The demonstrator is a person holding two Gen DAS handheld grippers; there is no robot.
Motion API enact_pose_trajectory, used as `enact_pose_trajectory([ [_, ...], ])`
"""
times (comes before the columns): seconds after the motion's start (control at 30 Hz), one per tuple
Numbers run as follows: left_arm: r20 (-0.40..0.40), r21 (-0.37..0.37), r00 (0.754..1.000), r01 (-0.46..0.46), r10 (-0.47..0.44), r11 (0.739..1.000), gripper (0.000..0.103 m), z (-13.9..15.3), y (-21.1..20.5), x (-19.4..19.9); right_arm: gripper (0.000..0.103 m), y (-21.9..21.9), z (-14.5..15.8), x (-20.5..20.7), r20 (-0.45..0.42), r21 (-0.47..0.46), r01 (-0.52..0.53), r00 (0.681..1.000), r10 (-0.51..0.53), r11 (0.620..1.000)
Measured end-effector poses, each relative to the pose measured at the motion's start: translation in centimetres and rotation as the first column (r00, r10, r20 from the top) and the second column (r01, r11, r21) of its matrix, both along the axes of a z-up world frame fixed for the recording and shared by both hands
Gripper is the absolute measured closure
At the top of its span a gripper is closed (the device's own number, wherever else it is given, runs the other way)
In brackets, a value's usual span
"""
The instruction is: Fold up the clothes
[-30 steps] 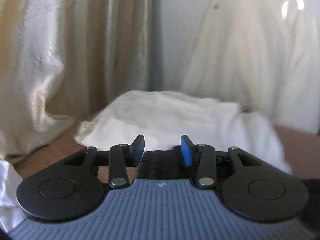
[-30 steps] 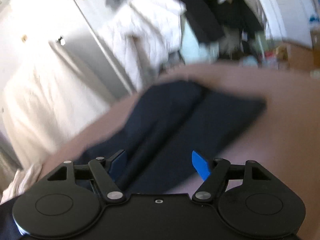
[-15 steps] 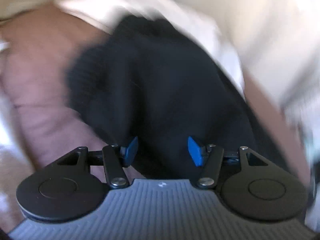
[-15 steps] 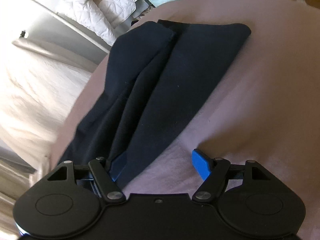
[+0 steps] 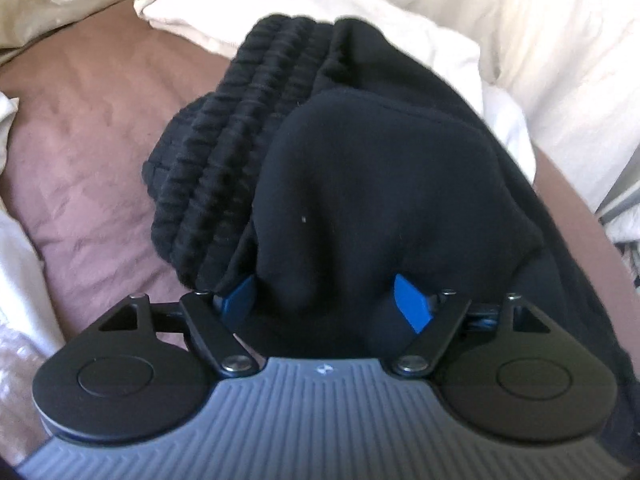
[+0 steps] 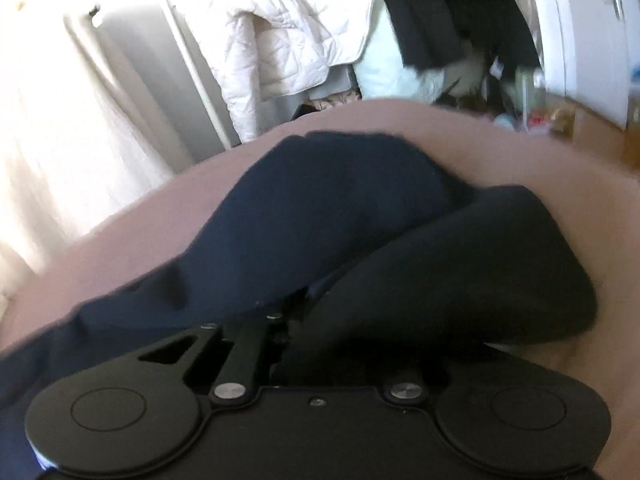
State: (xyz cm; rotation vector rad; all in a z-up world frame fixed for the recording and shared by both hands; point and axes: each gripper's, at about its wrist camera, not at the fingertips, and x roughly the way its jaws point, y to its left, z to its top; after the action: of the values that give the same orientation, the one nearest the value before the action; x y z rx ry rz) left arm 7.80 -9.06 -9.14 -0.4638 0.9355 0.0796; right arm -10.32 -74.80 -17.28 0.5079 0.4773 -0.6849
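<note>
White pillow [image 5: 280, 4] and curtain [image 5: 560, 40] behind; quilted white jacket [image 6: 288, 28] beyond the bed.

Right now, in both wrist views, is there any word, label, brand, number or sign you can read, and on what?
No readable text in either view.
Left gripper body: a small white mark on the grey ribbed housing, a logo too small to read.
Cluttered shelf items behind the bed: packaging too blurred to read.
Dark trousers: no label or print visible.
</note>
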Motion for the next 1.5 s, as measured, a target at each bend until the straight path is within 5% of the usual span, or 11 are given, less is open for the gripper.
enact_pose_trajectory([
  [0.23,0.016,-0.017,0.998,0.056,-0.056,0.998,0.034,0.9,0.5,-0.9,0.097,10.1,11.7,-9.0,0.027,-0.423,0.108,0.994,-0.106,0.900],
  [0.43,0.024,-0.042,0.981,0.194,-0.193,0.980,0.034,1.5,0.4,-1.1,0.096,8.2,6.9,-18.0,-0.125,-0.181,0.324,0.929,-0.348,0.929],
  [0.53,0.029,0.110,0.990,0.135,-0.139,0.985,0.032,2.5,0.8,-1.6,0.096,6.7,3.3,-19.9,-0.152,0.032,0.406,0.905,-0.397,0.913],
  [0.67,0.045,0.258,0.998,0.027,-0.040,0.966,0.029,3.8,2.5,-1.5,0.095,8.2,4.7,-19.9,-0.142,-0.005,0.372,0.918,-0.369,0.928],
  [0.87,-0.237,-0.144,0.965,0.079,-0.112,0.986,0.018,-1.8,6.6,1.6,0.095,7.2,3.6,-22.8,-0.066,0.163,0.399,0.917,-0.393,0.902],
  [1.03,-0.249,-0.192,0.965,0.031,-0.079,0.981,0.001,-4.1,6.6,3.6,0.093,7.3,2.8,-21.3,-0.045,0.135,0.368,0.930,-0.365,0.920],
  [1.07,-0.204,-0.177,0.974,0.061,-0.098,0.982,0.011,-3.7,6.2,3.8,0.093,7.2,2.6,-20.9,-0.044,0.116,0.358,0.934,-0.355,0.927],
  [1.1,-0.167,-0.148,0.978,0.101,-0.126,0.984,0.050,-3.2,5.5,3.8,0.093,7.0,2.5,-20.4,-0.043,0.098,0.347,0.938,-0.344,0.933],
  [1.2,-0.057,-0.048,0.975,0.211,-0.213,0.976,0.082,-1.5,3.5,3.8,0.092,6.6,2.0,-19.0,-0.040,0.041,0.315,0.949,-0.313,0.948],
  [1.33,0.174,0.046,0.953,0.242,-0.247,0.969,0.087,4.5,3.5,0.5,0.094,8.4,4.0,-18.4,0.021,-0.119,0.250,0.968,-0.249,0.961],
  [1.5,0.334,0.128,0.903,0.240,-0.269,0.962,0.088,11.3,5.1,-3.2,0.096,12.4,9.8,-24.2,0.250,-0.101,0.204,0.952,-0.174,0.974],
])
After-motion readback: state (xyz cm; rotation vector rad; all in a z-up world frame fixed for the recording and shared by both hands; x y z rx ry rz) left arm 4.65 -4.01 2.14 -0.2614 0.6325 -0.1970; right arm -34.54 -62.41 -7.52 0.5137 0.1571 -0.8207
